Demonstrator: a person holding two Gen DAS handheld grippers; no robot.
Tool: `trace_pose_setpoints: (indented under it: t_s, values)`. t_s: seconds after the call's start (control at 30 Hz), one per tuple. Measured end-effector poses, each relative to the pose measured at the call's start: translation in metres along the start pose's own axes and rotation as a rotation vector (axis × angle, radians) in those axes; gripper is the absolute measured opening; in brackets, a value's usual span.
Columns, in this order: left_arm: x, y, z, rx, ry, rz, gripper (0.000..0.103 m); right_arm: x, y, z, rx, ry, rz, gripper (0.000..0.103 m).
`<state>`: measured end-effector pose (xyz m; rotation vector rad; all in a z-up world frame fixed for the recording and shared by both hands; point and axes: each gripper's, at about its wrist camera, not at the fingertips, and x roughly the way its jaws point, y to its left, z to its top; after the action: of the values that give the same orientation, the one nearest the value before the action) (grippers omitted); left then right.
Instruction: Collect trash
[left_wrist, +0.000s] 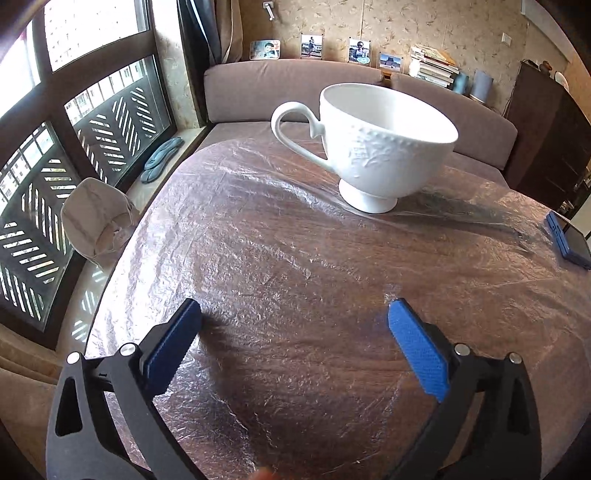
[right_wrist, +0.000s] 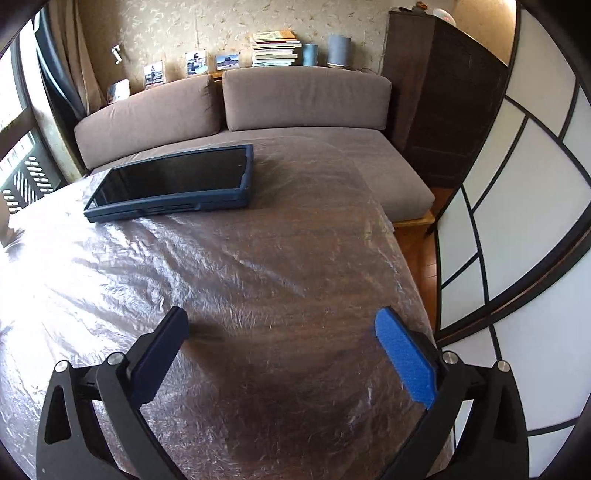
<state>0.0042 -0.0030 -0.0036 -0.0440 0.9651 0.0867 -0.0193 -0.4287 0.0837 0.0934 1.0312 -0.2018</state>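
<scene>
A thin clear plastic sheet (left_wrist: 280, 236) lies crinkled over the dark wooden table top; it also shows in the right wrist view (right_wrist: 258, 251). My left gripper (left_wrist: 293, 314) is open and empty, just above the sheet, well short of a white footed teacup (left_wrist: 373, 144) that stands on the sheet. My right gripper (right_wrist: 280, 325) is open and empty above the sheet near the table's right edge. A tablet in a blue case (right_wrist: 177, 181) lies on the sheet ahead and to the left of it; its end shows in the left wrist view (left_wrist: 569, 240).
A brown sofa (right_wrist: 295, 107) runs behind the table, with books and photos on the ledge above. A window with a railing (left_wrist: 74, 155) is at the left, a beige cap (left_wrist: 96, 218) on the sill. A dark cabinet (right_wrist: 443, 103) and paper screen (right_wrist: 524, 206) stand at the right.
</scene>
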Motion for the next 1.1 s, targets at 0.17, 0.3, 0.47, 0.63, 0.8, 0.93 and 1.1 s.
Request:
trace_pose_setpoints:
  t_s: [0.17, 0.3, 0.47, 0.63, 0.8, 0.93, 1.1]
  values:
    - [-0.0001, 0.0004, 0.0001, 0.0, 0.0, 0.0, 0.102, -0.002, 0.0022, -0.0011, 0.004, 0.0, -0.001, 0.099]
    - [-0.0001, 0.0013, -0.0002, 0.0, 0.0, -0.001, 0.102, -0.0018, 0.0016, -0.0018, 0.004, 0.0, -0.001, 0.099]
    - [-0.0001, 0.0009, 0.0, 0.0, 0.0, 0.0, 0.102, -0.0017, 0.0016, -0.0018, 0.004, 0.0, -0.001, 0.099]
    - [0.0, 0.0006, 0.0001, 0.0, 0.0, 0.0, 0.102, -0.0018, 0.0016, -0.0017, 0.004, 0.0, -0.001, 0.099]
    - [-0.0002, 0.0009, -0.0002, 0.0, 0.0, 0.0, 0.102, -0.0018, 0.0015, -0.0017, 0.004, 0.0, -0.001, 0.099]
    - [-0.0001, 0.0005, 0.0002, 0.0, 0.0, 0.0, 0.102, -0.0018, 0.0016, -0.0016, 0.004, 0.0, -0.001, 0.099]
    - [-0.0002, 0.0009, 0.0, 0.0, 0.0, 0.0, 0.102, -0.0017, 0.0016, -0.0016, 0.004, 0.0, -0.001, 0.099]
